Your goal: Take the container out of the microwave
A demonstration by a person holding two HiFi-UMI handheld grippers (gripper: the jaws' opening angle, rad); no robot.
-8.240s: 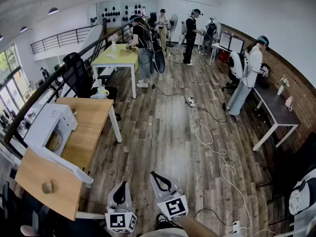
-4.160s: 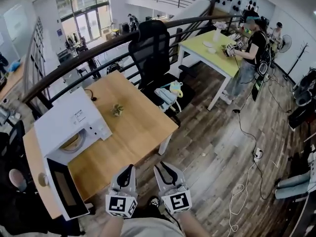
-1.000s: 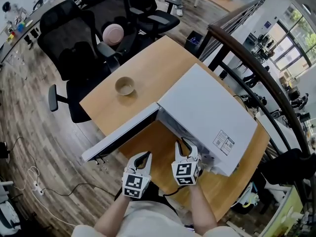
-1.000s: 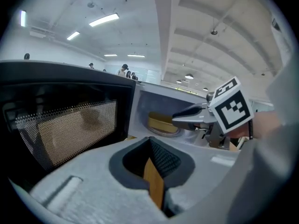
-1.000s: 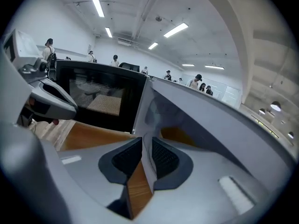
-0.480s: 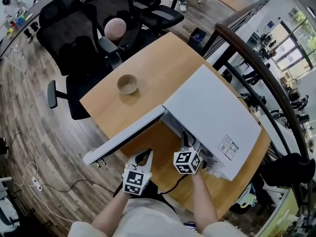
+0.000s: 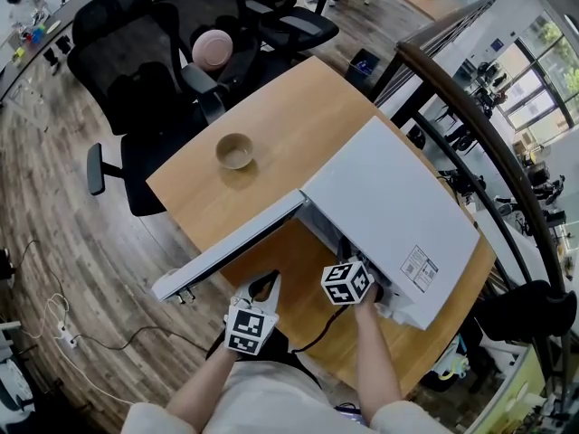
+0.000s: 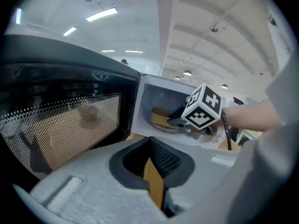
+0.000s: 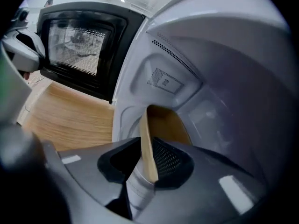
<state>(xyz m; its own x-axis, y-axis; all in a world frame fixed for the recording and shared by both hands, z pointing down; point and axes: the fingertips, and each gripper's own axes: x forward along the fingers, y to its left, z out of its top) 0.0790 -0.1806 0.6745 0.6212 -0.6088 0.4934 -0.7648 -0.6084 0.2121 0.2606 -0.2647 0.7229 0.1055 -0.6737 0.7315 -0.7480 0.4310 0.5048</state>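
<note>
Microwave [image 7: 389, 197] sits at the table's [image 7: 271, 125] near-right end, door [image 7: 226, 251] open. Container [image 9: 163, 122] is in the cavity, straight ahead of the right gripper [image 9: 148, 149], whose jaws pinch its near rim. Left gripper [image 8: 150, 146] hangs outside by the door, jaws together, empty. Next move is likely a level pull straight back.

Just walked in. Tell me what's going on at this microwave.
A person with a gripper in each hand stands at a white microwave oven on a light wooden table, its dark-windowed door swung open. The right gripper is inside the cavity, jaws closed on the rim of the tan round container, which is not yet out. The left gripper hangs outside by the door, jaws nearly together on nothing.
</note>
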